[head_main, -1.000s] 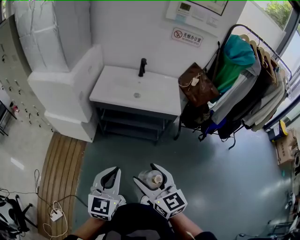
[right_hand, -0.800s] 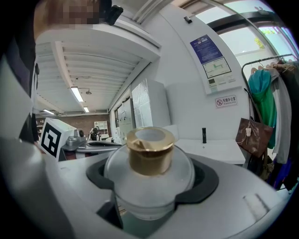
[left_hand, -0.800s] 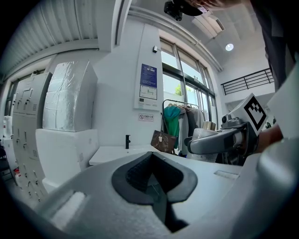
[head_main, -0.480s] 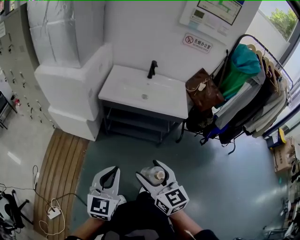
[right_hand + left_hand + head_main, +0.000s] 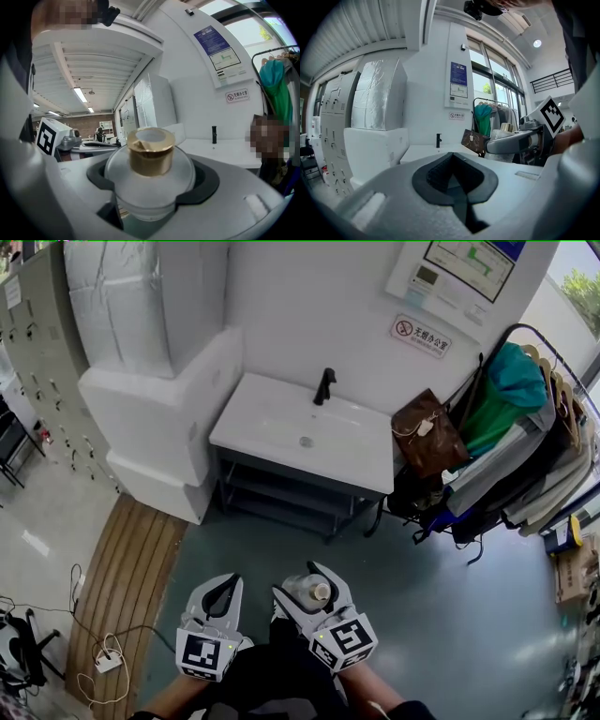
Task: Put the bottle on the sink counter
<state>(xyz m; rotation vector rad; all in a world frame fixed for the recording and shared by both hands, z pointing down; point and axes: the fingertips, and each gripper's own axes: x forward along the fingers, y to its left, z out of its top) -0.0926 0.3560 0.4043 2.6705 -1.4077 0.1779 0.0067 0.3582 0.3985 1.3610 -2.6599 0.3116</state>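
A frosted clear bottle (image 5: 304, 597) with a gold cap (image 5: 150, 152) stands upright between the jaws of my right gripper (image 5: 300, 582), which is shut on its body. Beside it, my left gripper (image 5: 219, 596) is shut with nothing in it; in the left gripper view its black pads (image 5: 436, 176) meet around an empty hollow. Both grippers hang low over the grey floor, well short of the white sink counter (image 5: 272, 418). The counter has a black faucet (image 5: 325, 385) at the back and stands against the white wall ahead.
A large white block (image 5: 159, 409) adjoins the counter's left side. To the right are a brown bag (image 5: 429, 432) and a clothes rack (image 5: 525, 427) full of garments. A wooden floor strip (image 5: 131, 568) and a power strip with cables (image 5: 108, 662) lie at the left.
The sink counter has shifted right and slightly lower in the head view as both grippers advanced toward it. The bottle stays in the right gripper; the left stays shut.
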